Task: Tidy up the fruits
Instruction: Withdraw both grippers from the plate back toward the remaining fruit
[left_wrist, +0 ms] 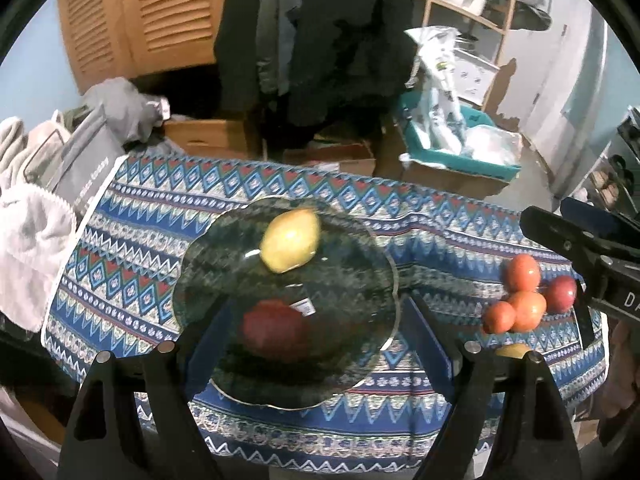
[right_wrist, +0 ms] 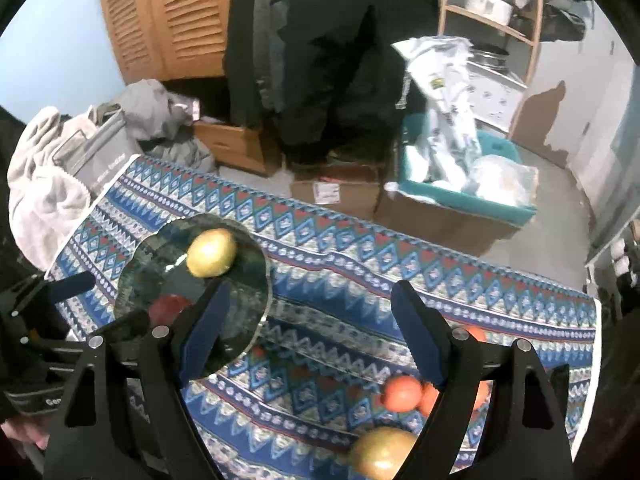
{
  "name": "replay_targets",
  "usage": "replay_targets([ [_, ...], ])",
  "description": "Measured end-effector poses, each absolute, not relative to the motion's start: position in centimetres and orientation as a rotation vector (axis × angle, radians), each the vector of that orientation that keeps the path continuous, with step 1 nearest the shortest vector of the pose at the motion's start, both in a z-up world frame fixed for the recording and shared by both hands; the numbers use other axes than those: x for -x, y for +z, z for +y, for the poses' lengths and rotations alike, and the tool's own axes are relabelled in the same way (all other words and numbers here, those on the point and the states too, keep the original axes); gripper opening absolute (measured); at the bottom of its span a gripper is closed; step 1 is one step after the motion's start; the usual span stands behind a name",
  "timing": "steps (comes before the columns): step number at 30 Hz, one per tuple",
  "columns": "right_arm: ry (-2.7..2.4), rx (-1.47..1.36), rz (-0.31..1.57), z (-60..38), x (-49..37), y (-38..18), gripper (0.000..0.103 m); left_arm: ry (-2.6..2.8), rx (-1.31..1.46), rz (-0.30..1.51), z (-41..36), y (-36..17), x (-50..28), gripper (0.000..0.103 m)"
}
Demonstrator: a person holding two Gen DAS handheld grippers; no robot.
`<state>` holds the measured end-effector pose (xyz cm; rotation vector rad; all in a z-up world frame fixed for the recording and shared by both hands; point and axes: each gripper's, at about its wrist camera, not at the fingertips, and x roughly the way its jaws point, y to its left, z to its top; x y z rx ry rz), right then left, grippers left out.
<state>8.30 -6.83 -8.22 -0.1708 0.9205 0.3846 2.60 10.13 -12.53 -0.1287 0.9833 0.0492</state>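
Observation:
A clear glass plate point(left_wrist: 360, 280) lies on the blue patterned tablecloth point(left_wrist: 440, 216). On it rest a yellow fruit point(left_wrist: 291, 240) and a red apple point(left_wrist: 276, 328). My left gripper point(left_wrist: 320, 324) hovers open above the plate, holding nothing. To the right, several orange-red fruits point(left_wrist: 520, 300), a dark red one point(left_wrist: 562, 294) and a yellow one point(left_wrist: 514, 350) lie on the cloth. My right gripper point(right_wrist: 312, 300) is open and empty over bare cloth, between the plate point(right_wrist: 248, 280) and the loose orange-red fruits point(right_wrist: 402, 394). Another yellow fruit point(right_wrist: 382, 452) sits near its right finger.
Past the table's far edge stand cardboard boxes point(right_wrist: 336, 192), a teal bin of plastic bags point(right_wrist: 460, 184) and hanging dark coats point(left_wrist: 328, 40). A white towel point(left_wrist: 32, 240) and grey bags pile up at the table's left end. A wooden shelf point(left_wrist: 500, 20) stands at back right.

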Motion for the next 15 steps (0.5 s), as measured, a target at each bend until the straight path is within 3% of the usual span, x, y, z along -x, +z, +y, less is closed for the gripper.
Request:
replay_targets([
  [15, 0.306, 0.162, 0.814, -14.1, -5.0, -4.8, 0.084, -0.054, 0.080, 0.925, 4.7, -9.4, -2.1, 0.086],
])
